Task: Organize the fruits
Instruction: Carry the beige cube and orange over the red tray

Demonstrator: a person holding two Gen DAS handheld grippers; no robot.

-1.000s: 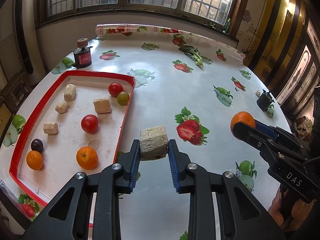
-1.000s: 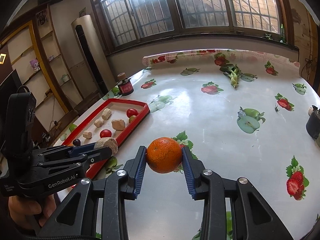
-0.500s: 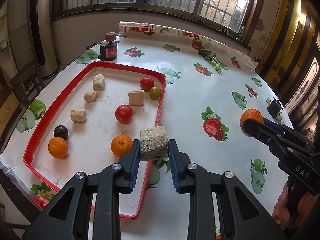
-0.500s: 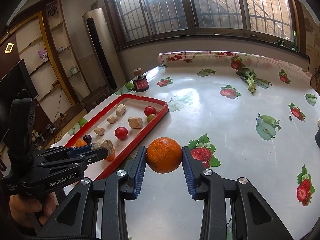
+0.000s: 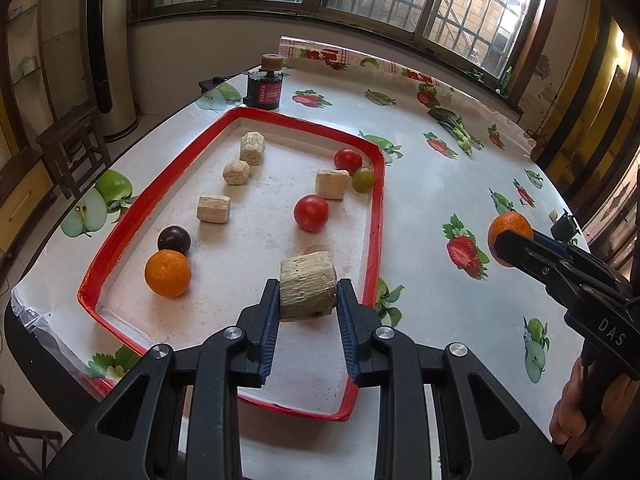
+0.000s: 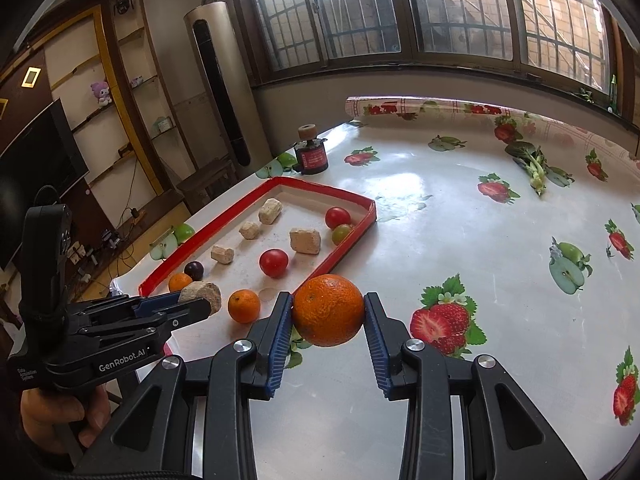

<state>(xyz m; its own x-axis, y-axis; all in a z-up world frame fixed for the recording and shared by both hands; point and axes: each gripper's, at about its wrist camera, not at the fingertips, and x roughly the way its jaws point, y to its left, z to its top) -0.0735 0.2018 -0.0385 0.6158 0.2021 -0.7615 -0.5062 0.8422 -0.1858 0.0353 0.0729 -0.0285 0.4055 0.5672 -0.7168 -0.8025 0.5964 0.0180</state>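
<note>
Left hand-held gripper (image 5: 308, 314) pinches a beige block (image 5: 307, 286), long axis crosswise between the pads, above the near right part of the red tray (image 5: 377, 216), while the right hand-held gripper (image 6: 328, 330) pinches an orange (image 6: 329, 310) above the table (image 6: 460, 248) just outside the tray's right rim.

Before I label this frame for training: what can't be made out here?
- Left wrist view: an orange item in the red tray, mostly hidden behind the held beige chunk.
- Right wrist view: the tray's near end, covered by the left gripper.
- Both views: red label text on the black canister, too small.
</note>
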